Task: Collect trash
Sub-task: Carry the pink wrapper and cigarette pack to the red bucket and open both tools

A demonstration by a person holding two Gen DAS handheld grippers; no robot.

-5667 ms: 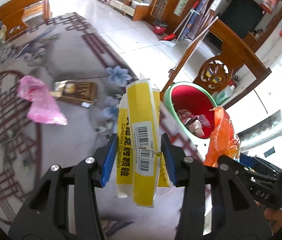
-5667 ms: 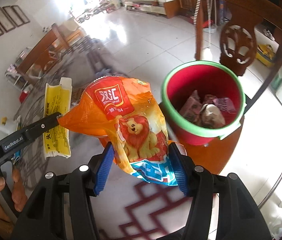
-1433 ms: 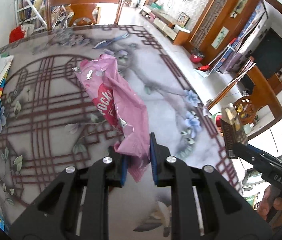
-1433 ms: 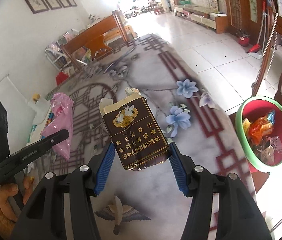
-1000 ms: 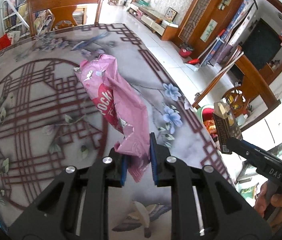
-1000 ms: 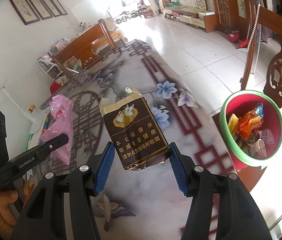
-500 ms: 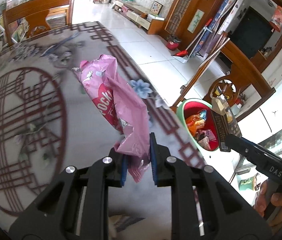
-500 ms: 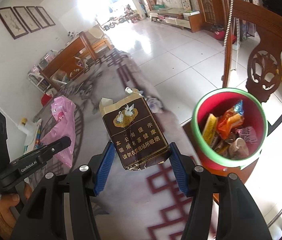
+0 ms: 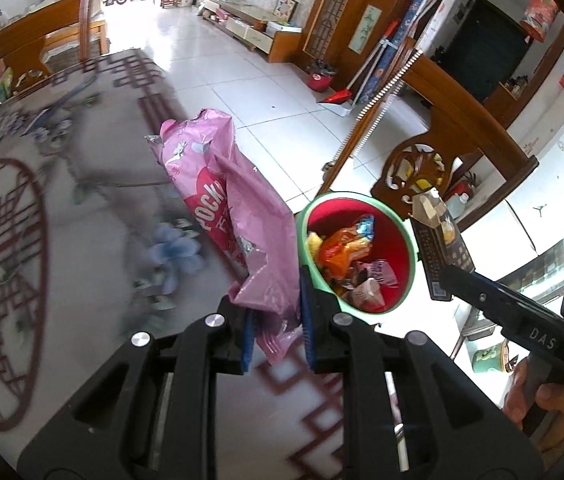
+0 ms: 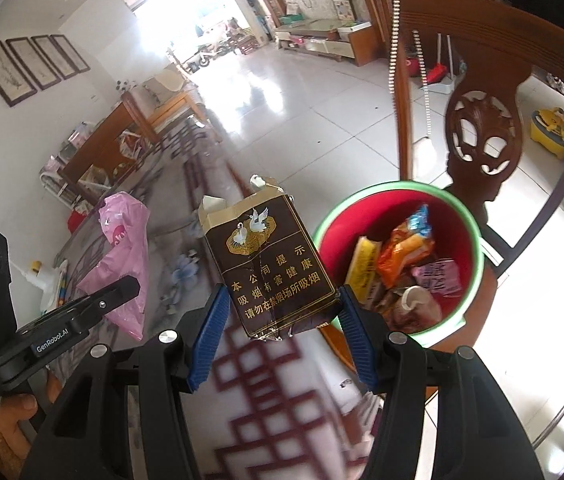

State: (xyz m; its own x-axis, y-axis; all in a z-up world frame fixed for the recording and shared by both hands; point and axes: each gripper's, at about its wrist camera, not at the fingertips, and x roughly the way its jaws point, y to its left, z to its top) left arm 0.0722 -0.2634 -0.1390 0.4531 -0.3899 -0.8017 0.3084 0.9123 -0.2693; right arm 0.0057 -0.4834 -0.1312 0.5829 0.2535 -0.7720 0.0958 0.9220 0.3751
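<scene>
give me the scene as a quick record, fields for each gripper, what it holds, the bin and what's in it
left gripper: shut on pink wrapper
right gripper: shut on brown carton, torn open at the top
bin: red inside, green rim, on a wooden chair seat beside the table
bin contents: orange packet, yellow packet, other wrappers
both loads: held above the table edge, not yet over the bin

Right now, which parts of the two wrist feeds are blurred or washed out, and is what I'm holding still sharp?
Left wrist view: tabletop smeared by motion, pink wrapper in the left gripper sharp. Right wrist view: cigarette box in the right gripper crisp, table pattern streaked, bright doorway blown out, glare on floor tiles. Both bend straight edges at the rim.
</scene>
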